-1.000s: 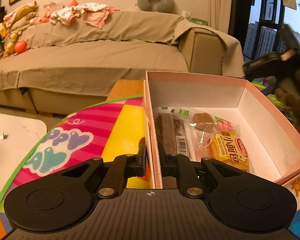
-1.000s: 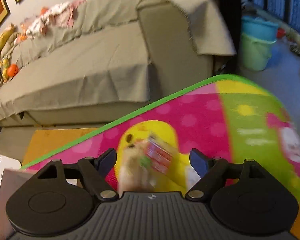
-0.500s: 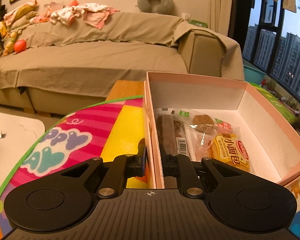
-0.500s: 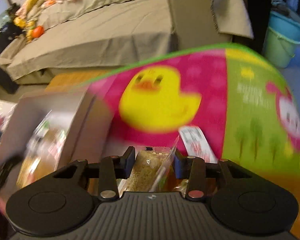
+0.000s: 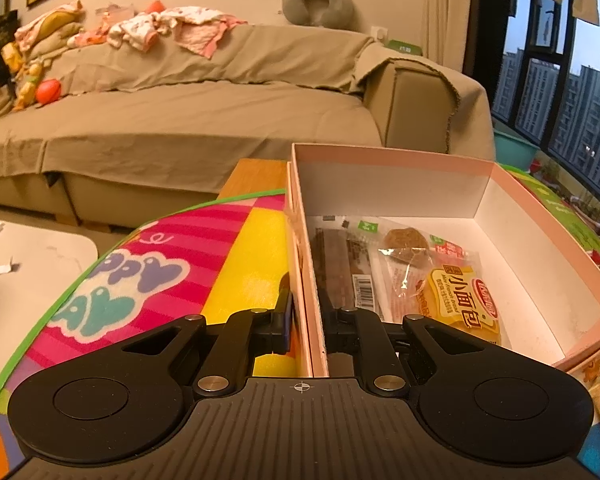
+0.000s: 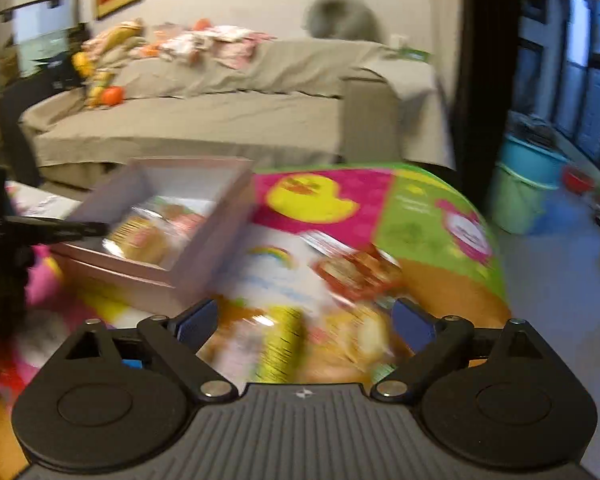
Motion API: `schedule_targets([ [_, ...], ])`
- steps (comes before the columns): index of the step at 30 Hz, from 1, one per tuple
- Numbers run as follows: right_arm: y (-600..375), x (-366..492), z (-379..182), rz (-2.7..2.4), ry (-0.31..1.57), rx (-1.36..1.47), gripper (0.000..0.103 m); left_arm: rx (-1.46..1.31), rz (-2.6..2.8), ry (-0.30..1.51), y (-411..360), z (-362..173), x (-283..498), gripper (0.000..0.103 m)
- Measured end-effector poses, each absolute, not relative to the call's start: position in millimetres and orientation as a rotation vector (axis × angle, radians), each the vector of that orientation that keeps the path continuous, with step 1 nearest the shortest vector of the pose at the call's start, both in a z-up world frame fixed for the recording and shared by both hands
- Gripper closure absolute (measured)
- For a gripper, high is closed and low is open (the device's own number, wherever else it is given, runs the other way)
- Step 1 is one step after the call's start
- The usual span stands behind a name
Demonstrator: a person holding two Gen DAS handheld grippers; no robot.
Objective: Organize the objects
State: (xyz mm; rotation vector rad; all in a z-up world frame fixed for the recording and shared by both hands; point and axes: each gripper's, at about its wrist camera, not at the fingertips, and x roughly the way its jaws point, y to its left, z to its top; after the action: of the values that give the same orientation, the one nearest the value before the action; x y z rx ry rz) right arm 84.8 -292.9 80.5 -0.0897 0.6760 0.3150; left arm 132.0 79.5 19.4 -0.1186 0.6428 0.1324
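Left claw (image 5: 305,312): I have it pinched tight on the near left wall of the pink box (image 5: 392,156) — one finger outside, one inside.
Right claw (image 6: 305,320): its jaws have just been opening and now stand spread wide, gripping nothing; blurred snack packets (image 6: 352,268) lie on the mat (image 6: 432,232) below and ahead of it.
Box: it sits on the colourful mat, open side up, its long axis running away from my left camera toward the sofa (image 5: 204,120).
Contents: a dark bar in a clear wrapper (image 5: 340,268) lies lengthwise along the left wall; beside it a small brown cake (image 5: 404,242) and a yellow bread packet (image 5: 464,304).
Writing: the yellow packet shows "小面包" — the smaller print I cannot read. The mat's big letters are partly cut off.
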Motion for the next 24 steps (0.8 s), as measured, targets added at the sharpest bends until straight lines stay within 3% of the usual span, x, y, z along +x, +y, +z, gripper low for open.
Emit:
schedule_targets([
  [9, -307, 99, 35, 0.296, 0.768, 0.024, 0.014, -0.099, 0.078, 0.63, 76, 19, 129, 0.089],
  [17, -272, 36, 68, 0.36, 0.592, -0.129, 0.014, -0.098, 0.095, 0.628, 72, 19, 130, 0.089],
  [19, -256, 27, 65, 0.456, 0.632, -0.115, 0.018, -0.098, 0.095, 0.626, 72, 19, 129, 0.089],
  [21, -237, 25, 56, 0.5, 0.672, -0.152, 0.036, -0.098, 0.096, 0.626, 72, 19, 129, 0.089],
  [24, -215, 37, 39, 0.462, 0.705, -0.183, 0.038, -0.098, 0.094, 0.628, 72, 18, 129, 0.089],
])
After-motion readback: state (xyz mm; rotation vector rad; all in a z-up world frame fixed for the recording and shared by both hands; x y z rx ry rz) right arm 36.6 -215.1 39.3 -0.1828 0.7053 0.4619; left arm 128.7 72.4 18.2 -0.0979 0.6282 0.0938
